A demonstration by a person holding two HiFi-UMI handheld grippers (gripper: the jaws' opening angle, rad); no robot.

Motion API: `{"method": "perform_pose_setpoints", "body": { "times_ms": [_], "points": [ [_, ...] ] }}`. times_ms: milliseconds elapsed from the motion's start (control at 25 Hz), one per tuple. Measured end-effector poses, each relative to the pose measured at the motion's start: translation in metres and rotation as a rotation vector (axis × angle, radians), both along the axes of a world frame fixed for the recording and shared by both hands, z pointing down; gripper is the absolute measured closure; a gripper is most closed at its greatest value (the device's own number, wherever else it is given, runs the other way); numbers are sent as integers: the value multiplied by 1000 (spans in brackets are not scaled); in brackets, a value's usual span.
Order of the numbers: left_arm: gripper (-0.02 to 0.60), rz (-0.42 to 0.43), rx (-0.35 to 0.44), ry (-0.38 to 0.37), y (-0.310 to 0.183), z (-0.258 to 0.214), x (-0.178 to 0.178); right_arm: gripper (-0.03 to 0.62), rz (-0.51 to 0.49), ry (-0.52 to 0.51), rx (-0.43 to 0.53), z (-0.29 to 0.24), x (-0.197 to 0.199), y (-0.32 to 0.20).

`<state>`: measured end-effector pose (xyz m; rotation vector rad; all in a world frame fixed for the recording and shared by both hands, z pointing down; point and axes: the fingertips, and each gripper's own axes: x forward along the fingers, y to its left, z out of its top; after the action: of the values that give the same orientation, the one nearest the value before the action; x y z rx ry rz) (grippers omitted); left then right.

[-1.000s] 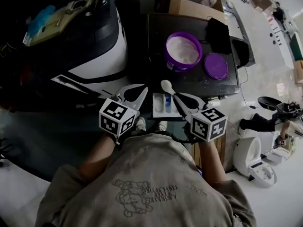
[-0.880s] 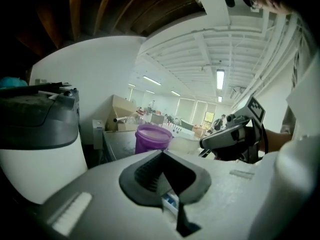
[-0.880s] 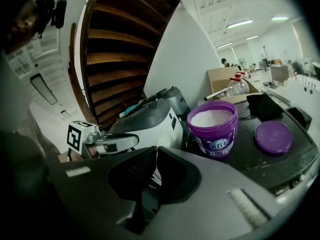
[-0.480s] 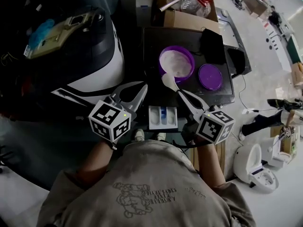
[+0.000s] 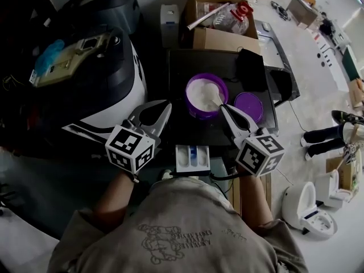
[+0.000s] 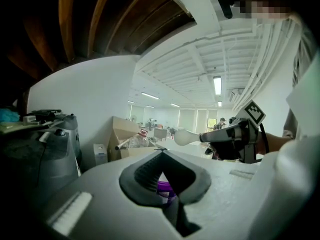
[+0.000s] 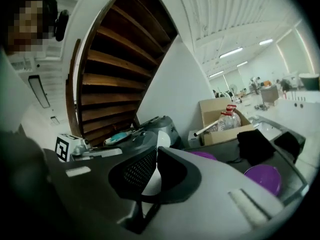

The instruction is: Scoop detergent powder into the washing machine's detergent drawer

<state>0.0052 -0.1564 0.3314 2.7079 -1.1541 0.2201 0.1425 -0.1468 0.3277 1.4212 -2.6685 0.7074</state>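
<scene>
Over the middle of the black flat top (image 5: 181,67), the right gripper (image 5: 227,111) has its 2 fingers closed tight on the handle of a white plastic spoon (image 5: 216,102). In the right gripper view the dark pads (image 7: 136,171) clamp the handle from both sides w/ no gap, and the spoon bowl (image 7: 162,140) pokes out past the tips. The bowl is inside the round purple plastic tub (image 5: 197,114), toward its right side, at or just above the white detergent powder (image 5: 202,91); can't tell if it touches.

The left gripper (image 5: 165,108) hangs at the top's left edge, just left of the tub and apart from it. Its 2 fingers are brought together, tips touching, w/ nothing between them. The left gripper view shows only a hollow behind the tips (image 6: 161,156), and a bit of purple tub shows through it.

The white detergent drawer (image 5: 181,159) sticks out from the top's near edge, between the 2 grippers and closer to the person. It has a blue part in its middle and is well apart from the spoon.

A flat round purple lid (image 5: 251,108) lies just right of the tub, beside the right gripper's fingers. A black cloth (image 5: 250,68) sits toward the far-right corner. A brown cardboard box (image 5: 219,38) stands beyond the far edge.
</scene>
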Motion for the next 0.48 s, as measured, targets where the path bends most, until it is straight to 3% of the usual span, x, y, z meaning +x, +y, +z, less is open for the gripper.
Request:
{"method": "perform_pose_setpoints", "body": {
  "times_ms": [120,480],
  "points": [
    [581,10,23,-33,-9,-4,3,559,13,86,42,-5,6,-13],
    [581,-15,75,-71,-38,-25,2,559,45,207,150,-28,15,-41]
  ]
}}
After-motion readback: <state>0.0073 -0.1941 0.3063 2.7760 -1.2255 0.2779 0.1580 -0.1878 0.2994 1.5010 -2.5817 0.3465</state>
